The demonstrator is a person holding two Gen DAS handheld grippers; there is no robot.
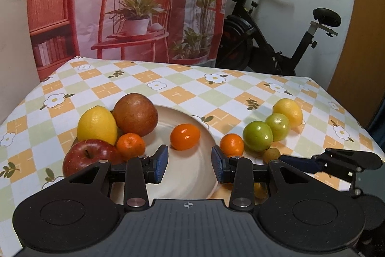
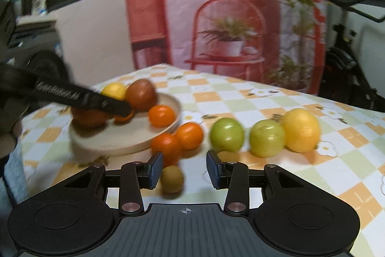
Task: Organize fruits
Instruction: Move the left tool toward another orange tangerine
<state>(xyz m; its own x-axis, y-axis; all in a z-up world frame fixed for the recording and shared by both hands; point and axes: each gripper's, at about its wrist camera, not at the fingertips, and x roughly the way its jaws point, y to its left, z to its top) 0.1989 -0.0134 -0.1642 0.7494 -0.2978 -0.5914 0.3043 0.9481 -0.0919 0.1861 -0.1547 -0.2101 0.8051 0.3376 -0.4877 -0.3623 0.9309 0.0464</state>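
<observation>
Cream-coloured plate [image 1: 192, 175] already carries five fruits: a yellow lemon [image 1: 96, 124], a brown round fruit [image 1: 135, 114], a red apple [image 1: 89, 157], a small orange [image 1: 131, 145] and another orange [image 1: 185, 137] alone near its centre. By my judgement you are about halfway.

Outstanding on the checked tablecloth [image 1: 168, 88], from the plate's 3 o'clock edge out toward 2 o'clock:
- one orange [image 1: 231, 145] just beside the rim, with a second [image 2: 166, 145] touching it
- two green fruits [image 1: 258, 135], glossy and unblemished
- a yellow lemon [image 1: 287, 112] at the far end
- a small olive-brown fruit [image 2: 172, 178]

Your left gripper [image 1: 190, 164] stands over the plate, jaws narrow, gripping nothing. Your right gripper [image 2: 184, 169] has jaws narrow and empty, with the small fruit just inside its left pad.
</observation>
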